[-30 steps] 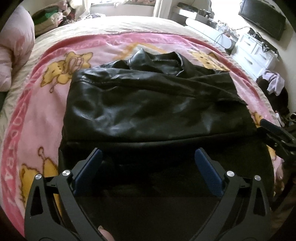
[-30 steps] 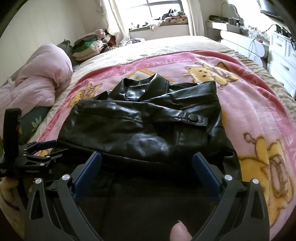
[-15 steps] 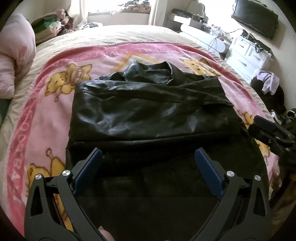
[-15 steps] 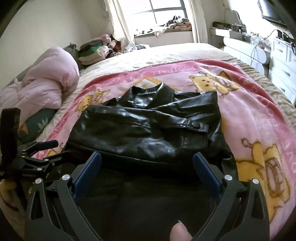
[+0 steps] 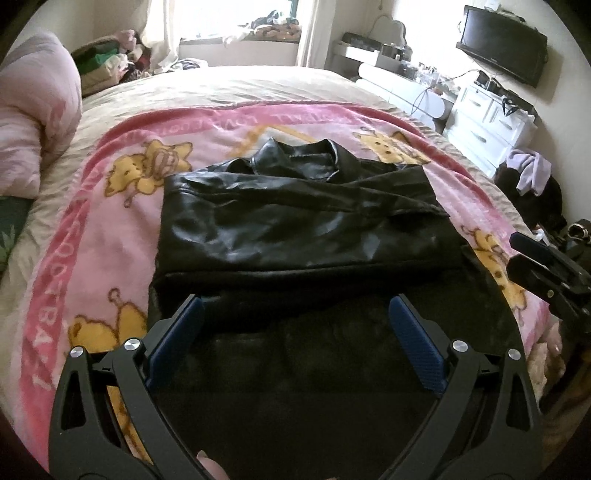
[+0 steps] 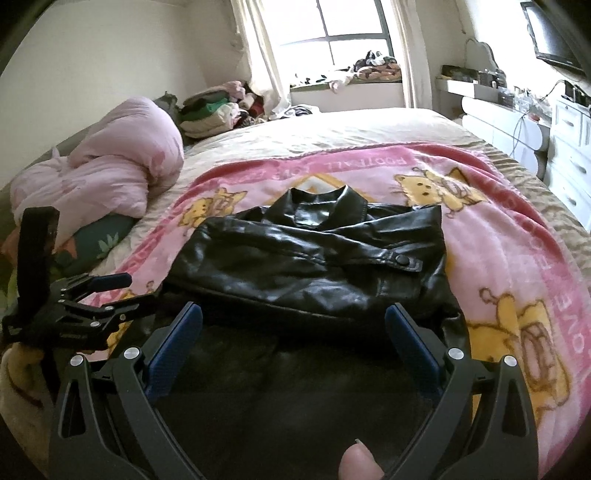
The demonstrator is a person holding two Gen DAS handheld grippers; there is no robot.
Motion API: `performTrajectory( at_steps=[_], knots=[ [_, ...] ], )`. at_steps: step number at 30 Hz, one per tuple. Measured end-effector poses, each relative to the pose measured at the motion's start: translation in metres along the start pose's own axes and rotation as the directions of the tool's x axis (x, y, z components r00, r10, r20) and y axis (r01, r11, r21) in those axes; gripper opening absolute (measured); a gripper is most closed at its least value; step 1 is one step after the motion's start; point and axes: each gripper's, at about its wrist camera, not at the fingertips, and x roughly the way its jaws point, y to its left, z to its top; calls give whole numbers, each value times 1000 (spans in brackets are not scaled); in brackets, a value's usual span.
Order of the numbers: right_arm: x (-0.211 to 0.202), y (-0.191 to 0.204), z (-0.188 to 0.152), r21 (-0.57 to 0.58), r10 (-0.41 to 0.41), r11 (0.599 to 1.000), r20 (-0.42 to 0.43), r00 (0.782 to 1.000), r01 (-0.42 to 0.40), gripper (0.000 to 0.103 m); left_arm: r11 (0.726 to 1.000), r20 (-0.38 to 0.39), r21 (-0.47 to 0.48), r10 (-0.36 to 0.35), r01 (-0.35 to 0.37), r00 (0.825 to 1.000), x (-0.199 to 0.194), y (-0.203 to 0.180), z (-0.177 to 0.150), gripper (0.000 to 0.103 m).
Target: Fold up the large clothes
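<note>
Lying folded on the pink blanket (image 6: 517, 236): black jacket (image 6: 306, 266). Hanging wide open, gripping nothing: left gripper (image 5: 293, 325), right gripper (image 6: 293, 325).

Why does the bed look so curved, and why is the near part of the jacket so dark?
Left wrist view: fisheye lens bends the blanket; the window is blown out white; the jacket shines on top, its near part falls into shadow. Right wrist view: same bending, glare on the collar.

Jacket (image 5: 303, 221) lies folded on blanket (image 5: 92, 236), centred on the bed (image 5: 221, 85). Quilt (image 6: 110, 166) bundled to its left; dresser (image 5: 487, 118) stands right of bed; window (image 6: 347, 33) behind.
</note>
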Motion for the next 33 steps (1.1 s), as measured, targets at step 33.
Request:
performTrajectory(
  at_steps=[33],
  knots=[
    [-54, -30, -86, 50, -22, 998, -86, 996, 27, 99, 993, -58, -46, 105, -108, 993, -23, 26, -97, 94]
  ],
)
